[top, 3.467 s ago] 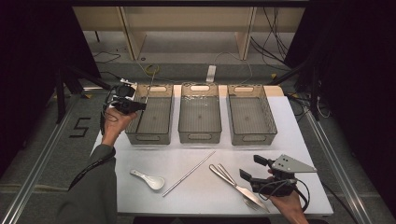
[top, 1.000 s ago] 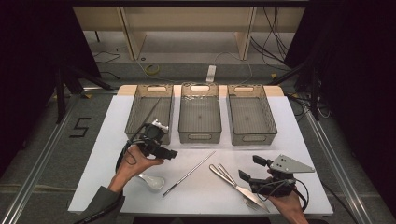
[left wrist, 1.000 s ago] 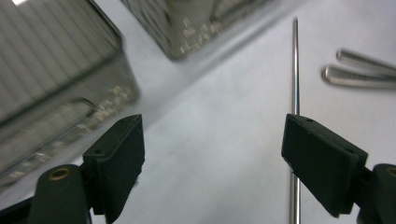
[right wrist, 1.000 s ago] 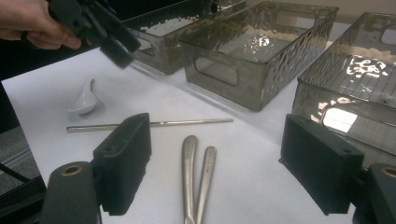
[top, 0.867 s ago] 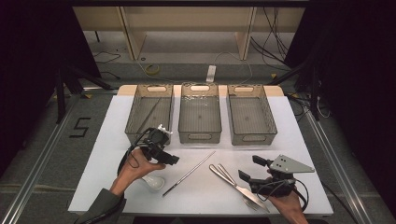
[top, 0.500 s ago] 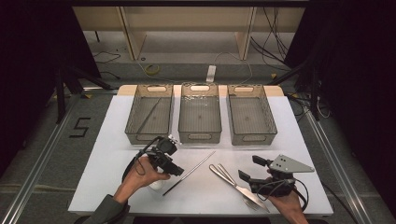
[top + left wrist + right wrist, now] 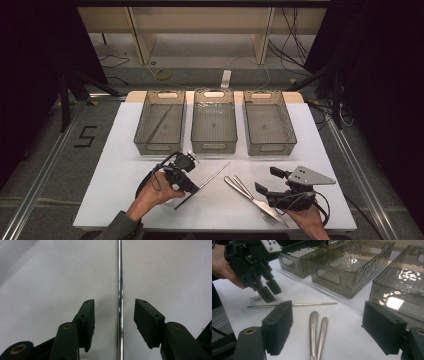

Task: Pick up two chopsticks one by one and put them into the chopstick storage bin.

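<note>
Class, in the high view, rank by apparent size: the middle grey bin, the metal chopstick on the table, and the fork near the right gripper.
1. Middle grey bin, clearly largest.
2. Metal chopstick and fork: similar apparent length, and the left gripper covers part of the chopstick, so I leave them unranked.

The white table (image 7: 125, 165) bears three bins (image 7: 214, 120), a chopstick (image 7: 215, 175) and cutlery (image 7: 247, 192).

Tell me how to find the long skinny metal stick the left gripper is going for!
Look at the white table, in front of the three grey bins. Between the left gripper and the fork and knife lies the thin metal chopstick. It is a plain straight rod, with no prongs or blade.
</note>
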The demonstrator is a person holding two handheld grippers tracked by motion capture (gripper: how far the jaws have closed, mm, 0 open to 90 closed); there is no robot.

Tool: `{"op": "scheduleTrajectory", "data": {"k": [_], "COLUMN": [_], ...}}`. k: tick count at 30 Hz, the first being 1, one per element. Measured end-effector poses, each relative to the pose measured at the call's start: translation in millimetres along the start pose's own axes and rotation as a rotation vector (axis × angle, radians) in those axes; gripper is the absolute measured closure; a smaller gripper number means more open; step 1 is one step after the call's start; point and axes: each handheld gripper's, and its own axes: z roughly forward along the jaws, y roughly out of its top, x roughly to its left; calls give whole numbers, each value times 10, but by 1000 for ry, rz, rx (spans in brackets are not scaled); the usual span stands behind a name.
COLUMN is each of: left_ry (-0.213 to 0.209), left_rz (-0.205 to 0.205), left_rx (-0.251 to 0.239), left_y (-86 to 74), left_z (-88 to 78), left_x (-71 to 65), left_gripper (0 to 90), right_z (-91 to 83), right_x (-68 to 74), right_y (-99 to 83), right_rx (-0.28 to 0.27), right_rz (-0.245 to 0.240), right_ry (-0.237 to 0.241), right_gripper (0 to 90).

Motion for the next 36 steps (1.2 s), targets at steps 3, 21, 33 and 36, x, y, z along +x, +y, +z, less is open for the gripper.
{"op": "scheduleTrajectory", "data": {"k": [3, 21, 33, 36], "left_ry": [1, 26, 74, 81], "left_rz": [22, 79, 95, 103], "left_rx": [9, 40, 54, 55], "left_y": [7, 31, 53, 54], "left_z": [43, 171, 211, 212], "left_x": [-35, -141, -198, -206], "left_gripper": [536, 735, 809, 819], "right_z": [-2, 7, 7, 7], "right_x": [1, 11, 9, 13], "right_y": [0, 0, 1, 2], "right_rx": [0, 7, 6, 10], "right_rz": [-1, -5, -6, -7], "right_ry": [1, 7, 5, 5], "right_gripper": [253, 253, 253, 253]}}
